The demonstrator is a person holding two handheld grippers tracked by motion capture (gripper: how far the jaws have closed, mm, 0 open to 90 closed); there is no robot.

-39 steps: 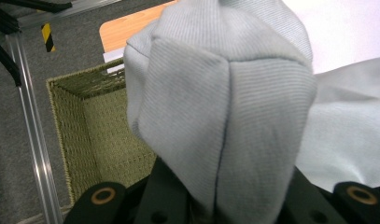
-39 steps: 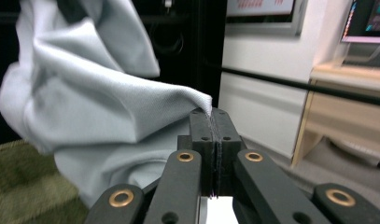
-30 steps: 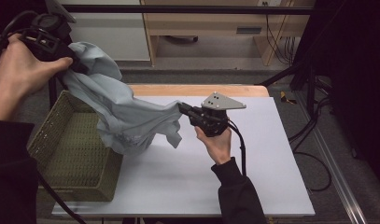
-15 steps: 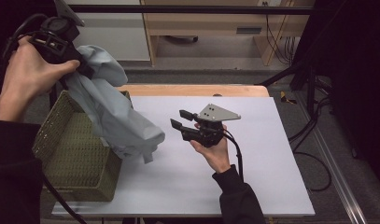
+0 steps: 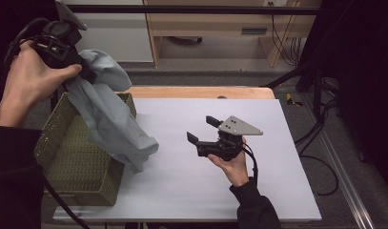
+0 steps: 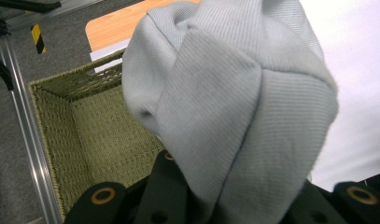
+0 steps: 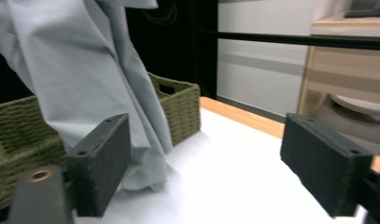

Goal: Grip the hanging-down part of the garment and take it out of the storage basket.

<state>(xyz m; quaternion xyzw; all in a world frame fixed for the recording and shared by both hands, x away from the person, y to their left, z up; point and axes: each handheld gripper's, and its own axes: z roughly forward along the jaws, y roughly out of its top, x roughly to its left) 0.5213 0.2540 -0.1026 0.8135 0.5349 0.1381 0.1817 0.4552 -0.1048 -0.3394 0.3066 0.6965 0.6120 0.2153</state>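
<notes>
A pale grey cloth (image 5: 110, 124) hangs from my left gripper (image 5: 86, 72), which is shut on its top end, high above the green woven basket (image 5: 72, 162) at the table's left. The cloth's lower end drapes over the basket's right rim onto the white tabletop (image 5: 182, 191). In the left gripper view the bunched cloth (image 6: 239, 102) covers the jaws, with the basket (image 6: 85, 126) below. My right gripper (image 5: 201, 130) sits low over the middle of the table. Its jaws have just been opening and nothing is between them. Ahead of its pads (image 7: 101, 163) are the cloth (image 7: 85, 70) and basket (image 7: 178, 107).
A wooden strip (image 5: 196, 92) runs along the table's far edge. Behind it stand a light cabinet (image 5: 115, 33) and a wooden shelf unit (image 5: 215, 24). Cables (image 5: 320, 143) and a metal rail (image 5: 344, 181) lie on the floor at the right.
The right gripper let go of the cloth, opened, and drew back right and downward. The cloth swung left and now hangs from the left gripper alone, over the basket's rim.
</notes>
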